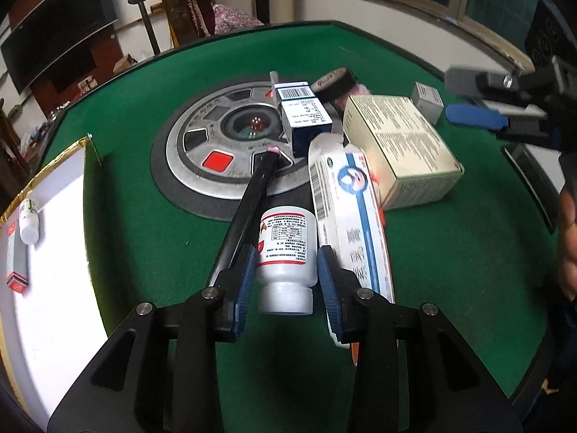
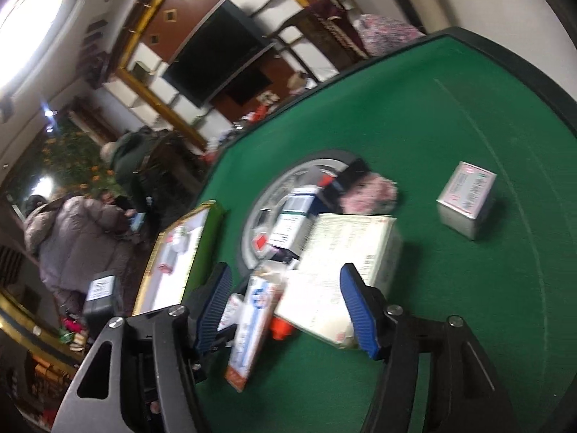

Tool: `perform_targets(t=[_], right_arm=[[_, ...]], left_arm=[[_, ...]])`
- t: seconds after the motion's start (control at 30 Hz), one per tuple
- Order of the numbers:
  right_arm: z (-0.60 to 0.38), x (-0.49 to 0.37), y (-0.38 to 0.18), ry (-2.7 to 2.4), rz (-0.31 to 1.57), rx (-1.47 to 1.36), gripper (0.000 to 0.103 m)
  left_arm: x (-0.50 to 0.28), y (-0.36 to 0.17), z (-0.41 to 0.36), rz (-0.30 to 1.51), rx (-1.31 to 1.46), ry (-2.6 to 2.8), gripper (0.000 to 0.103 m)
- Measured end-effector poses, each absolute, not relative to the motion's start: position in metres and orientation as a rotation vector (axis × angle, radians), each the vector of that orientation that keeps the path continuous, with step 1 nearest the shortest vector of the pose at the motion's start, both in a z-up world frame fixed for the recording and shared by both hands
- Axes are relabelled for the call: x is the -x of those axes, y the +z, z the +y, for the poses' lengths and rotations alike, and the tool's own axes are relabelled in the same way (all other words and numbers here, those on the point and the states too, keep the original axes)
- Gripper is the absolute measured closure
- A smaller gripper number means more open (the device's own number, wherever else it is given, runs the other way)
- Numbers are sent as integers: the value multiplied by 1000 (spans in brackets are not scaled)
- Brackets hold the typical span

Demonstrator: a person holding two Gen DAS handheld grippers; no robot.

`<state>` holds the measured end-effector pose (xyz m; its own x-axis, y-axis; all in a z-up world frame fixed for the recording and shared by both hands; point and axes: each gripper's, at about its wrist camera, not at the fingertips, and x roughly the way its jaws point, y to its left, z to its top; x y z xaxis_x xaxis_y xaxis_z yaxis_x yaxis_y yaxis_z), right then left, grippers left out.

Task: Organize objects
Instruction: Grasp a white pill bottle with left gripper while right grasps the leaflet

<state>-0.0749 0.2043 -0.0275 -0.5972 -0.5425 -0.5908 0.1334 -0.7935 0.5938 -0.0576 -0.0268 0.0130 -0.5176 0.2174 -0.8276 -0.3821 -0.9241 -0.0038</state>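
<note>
Tray (image 1: pixel 54 252): white, gold-edged, at the left edge of the left wrist view; a small white bottle (image 1: pixel 29 222) and a slim red-ended box (image 1: pixel 16 259) lie in it. In the right wrist view it shows left of centre (image 2: pixel 202 238).
Table (image 1: pixel 450 270): green felt, with a round silver hub (image 1: pixel 202 151) set into its middle.
Black pen-like stick (image 1: pixel 249 209): runs from the left pad up onto the hub, a pink tip at its far end.
Left gripper (image 1: pixel 286 270): lower centre of its own view, jaws narrow — the blue pads (image 1: pixel 247 278) sit on either side of a white pill bottle (image 1: pixel 286 249) lying with its cap toward the camera; the left pad looks to touch the label, while a firm grip on both sides I cannot tell.
Toothpaste box (image 1: pixel 351 223): long, white and blue, just right of the bottle, beside the right pad; lower centre in the right wrist view (image 2: pixel 252 314).
Blue-and-white carton (image 1: pixel 303 115): upper centre, on the hub's edge, a dark round jar (image 1: pixel 335 83) behind it.
Cream box (image 1: pixel 400 151): large, right of centre, touching the toothpaste box.
Small grey box (image 1: pixel 427 99): upper right, apart from the pile; upper right in the right wrist view too (image 2: pixel 467 198).
Right gripper (image 2: pixel 288 299): jaws wide apart, nothing pressed — its pads frame the near ends of the toothpaste box and the cream box (image 2: pixel 342 263); seen at the right edge of the left wrist view (image 1: pixel 479 101).
</note>
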Motion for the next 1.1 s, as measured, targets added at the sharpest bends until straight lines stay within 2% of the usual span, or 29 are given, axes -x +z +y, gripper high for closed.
perform_targets(t=[0.1,0.23,0.37,0.4,0.63,0.9,1.1], right_arm=[[201,77,-34,-2414,-665,-1181,38],[200,79,-36,-2427,-654,-1197,38],[200,81,-36,-2518,-589,-1239,25],[199,81,-37,-2536,-578,-1250,24],[175,94,-36,-2612,-531,-1382,24],[137,113,-51,-2724,-266,-1559,23],[145,108,-58,-2731,-216,-1479,23]], left_arm=[[66,0,-31,191,1348,2442,68],[64,-2,-27,224,1322,2471,68],[63,0,-30,175,1306,2498,68],[62,0,-31,170,1304,2500,68],[57,-2,-35,171,1295,2501,68],[58,-6,-38,156,1284,2527,68],[62,-9,-36,170,1253,2549,68]])
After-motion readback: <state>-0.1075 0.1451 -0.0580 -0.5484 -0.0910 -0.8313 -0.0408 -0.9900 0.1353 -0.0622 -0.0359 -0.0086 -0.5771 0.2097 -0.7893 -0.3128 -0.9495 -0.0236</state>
